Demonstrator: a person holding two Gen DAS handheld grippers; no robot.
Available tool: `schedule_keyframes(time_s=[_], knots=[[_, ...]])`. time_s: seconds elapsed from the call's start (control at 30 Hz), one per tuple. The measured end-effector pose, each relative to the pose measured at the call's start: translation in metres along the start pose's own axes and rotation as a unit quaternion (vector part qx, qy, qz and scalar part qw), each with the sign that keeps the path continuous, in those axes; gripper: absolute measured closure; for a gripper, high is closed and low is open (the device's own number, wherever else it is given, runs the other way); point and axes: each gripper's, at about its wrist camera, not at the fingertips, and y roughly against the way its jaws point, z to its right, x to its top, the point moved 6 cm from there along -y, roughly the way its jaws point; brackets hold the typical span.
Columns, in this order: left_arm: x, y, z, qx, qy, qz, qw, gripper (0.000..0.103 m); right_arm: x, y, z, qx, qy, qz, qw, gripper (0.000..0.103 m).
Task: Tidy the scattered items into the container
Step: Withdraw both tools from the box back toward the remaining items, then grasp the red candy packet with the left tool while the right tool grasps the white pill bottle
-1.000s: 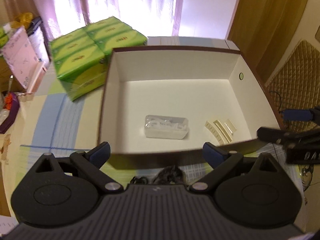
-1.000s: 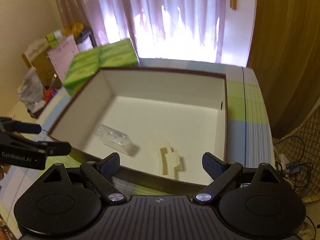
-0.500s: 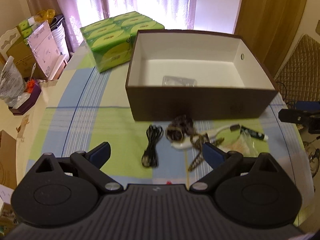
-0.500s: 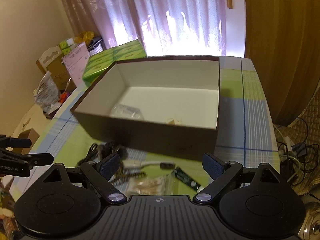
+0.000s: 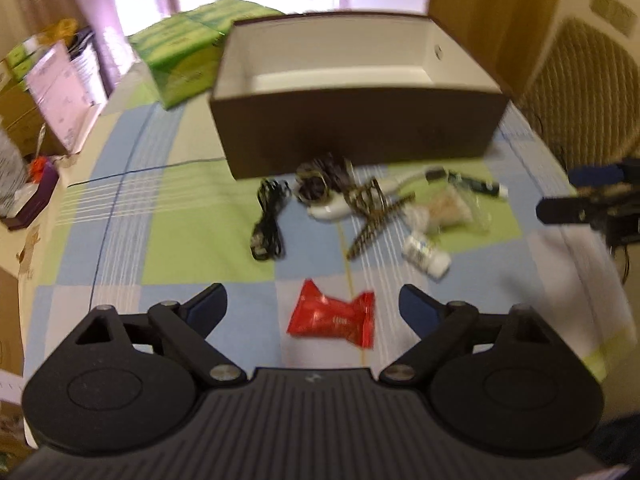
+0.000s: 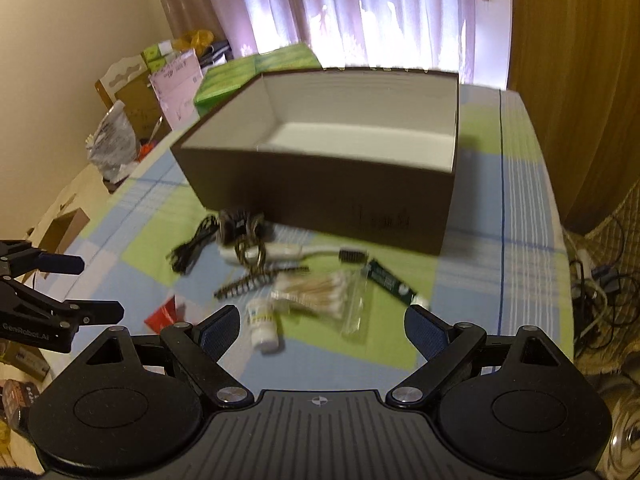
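The brown open box (image 5: 360, 132) (image 6: 320, 184) stands on the checked tablecloth. In front of it lie a black cable (image 5: 269, 220) (image 6: 192, 250), a white brush (image 5: 340, 206) (image 6: 288, 254), a leopard hair clip (image 5: 372, 216) (image 6: 256, 276), a bag of cotton swabs (image 5: 444, 210) (image 6: 316, 294), a dark tube (image 5: 478, 186) (image 6: 390, 282), a small white bottle (image 5: 426, 256) (image 6: 262, 322) and a red packet (image 5: 334, 318) (image 6: 162, 314). My left gripper (image 5: 314, 306) is open above the red packet. My right gripper (image 6: 322, 326) is open near the bottle and swabs.
Green tissue packs (image 5: 188, 52) (image 6: 256, 72) sit behind the box at the left. Cardboard, papers and bags (image 6: 120, 120) crowd the left of the table. The table's right edge (image 6: 556, 200) drops to cables on the floor.
Both grippers have pulled back from over the box and dropped lower. The scattered items in front of the box have come into view, now closer.
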Motion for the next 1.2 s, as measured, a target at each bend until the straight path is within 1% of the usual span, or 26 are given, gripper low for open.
schedule_keyframes(time_s=[0.13,0.2,0.27,0.33,0.57,0.63,0.83,0.87,0.97,1.13,1.2], knots=[[-0.013,-0.014,0.003,-0.004,-0.028,-0.005,0.9996,0.023,-0.015,-0.013,0.000,-0.005,0.006,-0.021,1.000,0.008],[-0.018,-0.021,0.007,-0.016,-0.040,-0.008,0.9990,0.026,-0.020,-0.018,0.000,-0.015,0.010,-0.028,0.999,0.008],[-0.022,-0.027,0.009,-0.029,-0.053,-0.008,0.9982,0.028,-0.024,-0.022,0.001,-0.013,0.006,-0.030,0.999,0.008],[-0.025,-0.031,0.011,-0.033,-0.064,-0.005,0.9974,0.028,-0.027,-0.026,0.002,-0.012,0.001,-0.030,0.999,0.008],[-0.024,-0.058,0.011,-0.038,-0.069,-0.012,0.9968,0.029,-0.032,-0.038,0.006,-0.018,-0.008,-0.040,0.999,0.008],[-0.024,-0.066,0.011,-0.036,-0.072,-0.017,0.9966,0.032,-0.033,-0.039,0.005,-0.021,-0.010,-0.041,0.999,0.008],[-0.024,-0.085,0.008,-0.047,-0.065,-0.033,0.9962,0.051,-0.035,-0.042,0.004,-0.022,-0.017,-0.045,0.999,0.009],[-0.024,-0.087,0.008,-0.050,-0.063,-0.034,0.9961,0.053,-0.035,-0.042,0.003,-0.021,-0.017,-0.045,0.999,0.009],[-0.025,-0.087,0.008,-0.065,-0.065,-0.031,0.9953,0.064,-0.034,-0.045,-0.002,-0.015,-0.015,-0.043,0.999,0.009],[-0.022,-0.082,-0.004,-0.064,-0.055,-0.026,0.9961,0.070,-0.031,-0.053,-0.014,-0.002,-0.001,-0.040,0.999,0.009],[-0.020,-0.077,-0.010,-0.067,-0.050,-0.022,0.9963,0.082,-0.029,-0.058,-0.019,0.004,0.005,-0.039,0.999,0.009]])
